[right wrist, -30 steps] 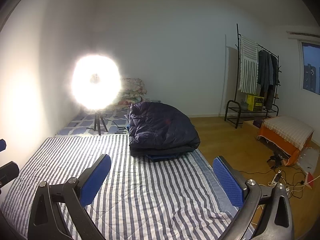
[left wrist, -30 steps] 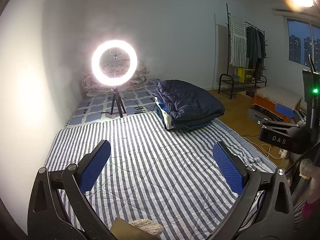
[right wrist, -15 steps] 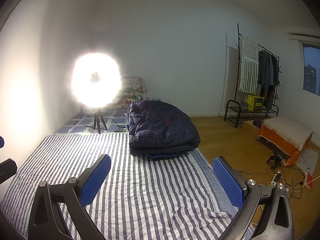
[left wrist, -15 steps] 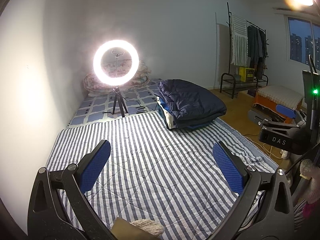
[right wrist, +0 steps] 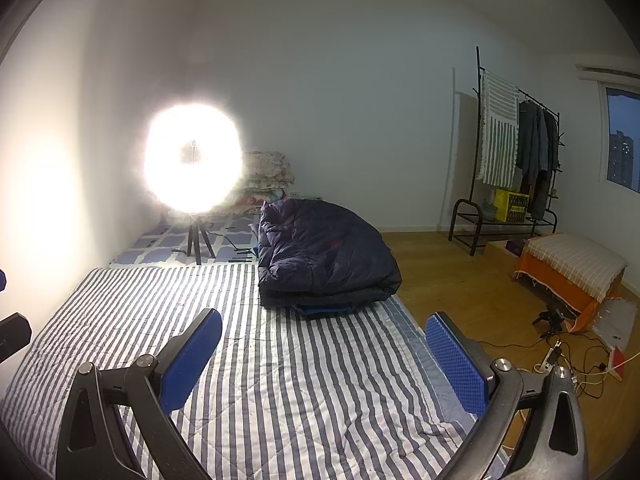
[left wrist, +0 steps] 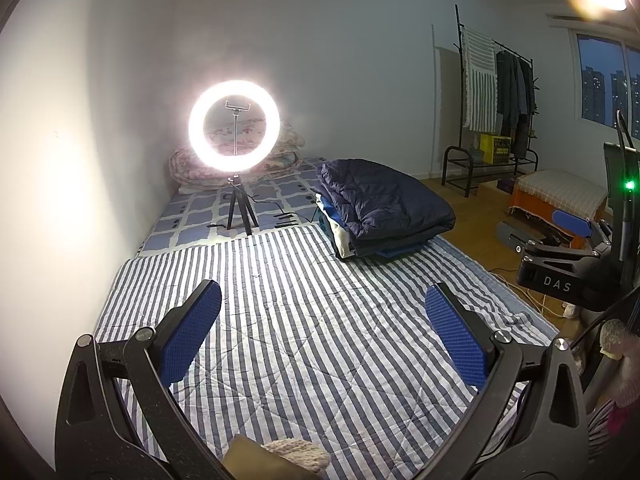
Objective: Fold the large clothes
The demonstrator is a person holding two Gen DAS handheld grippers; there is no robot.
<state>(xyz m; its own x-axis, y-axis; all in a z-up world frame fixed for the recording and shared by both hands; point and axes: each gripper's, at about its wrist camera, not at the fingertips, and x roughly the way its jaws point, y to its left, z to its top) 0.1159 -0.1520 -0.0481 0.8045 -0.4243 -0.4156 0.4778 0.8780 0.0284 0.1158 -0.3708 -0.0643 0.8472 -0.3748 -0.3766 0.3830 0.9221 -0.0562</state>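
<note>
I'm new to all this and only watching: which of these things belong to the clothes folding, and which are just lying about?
For the job:
dark puffy coat on a folded pile
striped quilt as the folding surface
left gripper, open
right gripper, open

Just around:
ring light
clothes rack
floral bedding
orange stool

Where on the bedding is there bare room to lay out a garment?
The striped quilt is bare from the wall side to its floor edge, ahead of both open grippers. Its far end is crowded: the folded navy pile and the ring light tripod.
</note>
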